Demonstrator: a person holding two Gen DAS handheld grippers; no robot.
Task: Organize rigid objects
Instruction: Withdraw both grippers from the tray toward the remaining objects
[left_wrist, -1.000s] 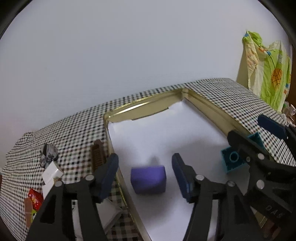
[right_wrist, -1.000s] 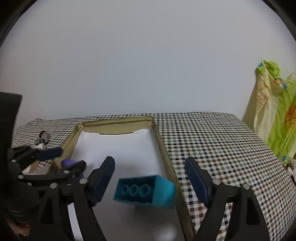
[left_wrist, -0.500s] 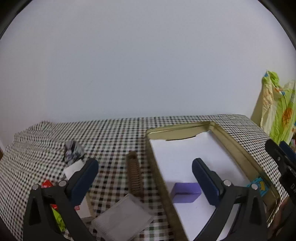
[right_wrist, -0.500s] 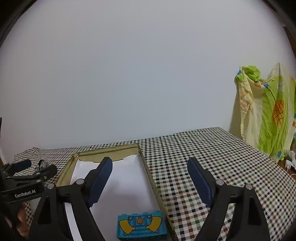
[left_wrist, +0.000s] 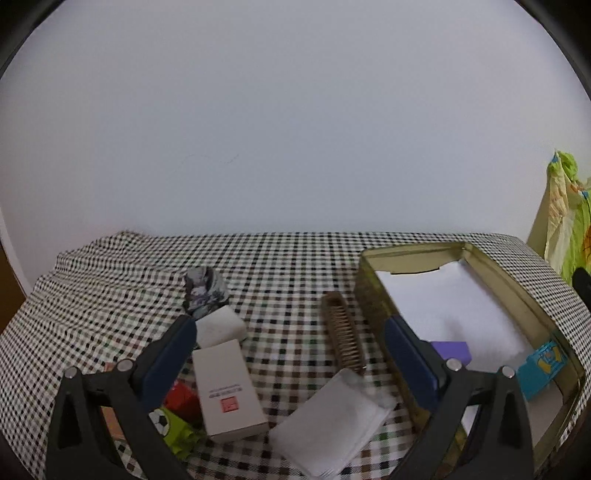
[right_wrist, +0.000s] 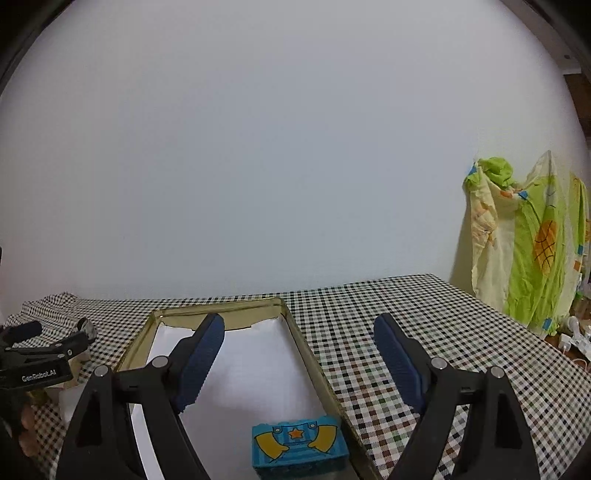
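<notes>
A gold tin tray (left_wrist: 491, 271) lined with white paper holds a purple block (left_wrist: 452, 350) and a teal toy brick (left_wrist: 541, 367). In the right wrist view the tray (right_wrist: 295, 332) holds the teal brick (right_wrist: 299, 448) with a star print. My left gripper (left_wrist: 288, 360) is open and empty above loose items left of the tray: a white box (left_wrist: 227, 391), a brown comb (left_wrist: 343, 334), a white pad (left_wrist: 328, 419), a green football brick (left_wrist: 173, 428) and a red brick (left_wrist: 183, 400). My right gripper (right_wrist: 299, 352) is open and empty, raised above the tray's near end.
The table has a checked cloth (right_wrist: 424, 332). A grey crumpled item (left_wrist: 205, 291) and a white block (left_wrist: 219, 326) lie behind the white box. A green and yellow cloth (right_wrist: 524, 240) hangs at the right. The left gripper's body (right_wrist: 37, 360) shows at the left of the right wrist view.
Both grippers let go of their blocks and pulled back and up from the tray. The left gripper swung left over the loose items. The purple block and teal brick stay in the tray.
</notes>
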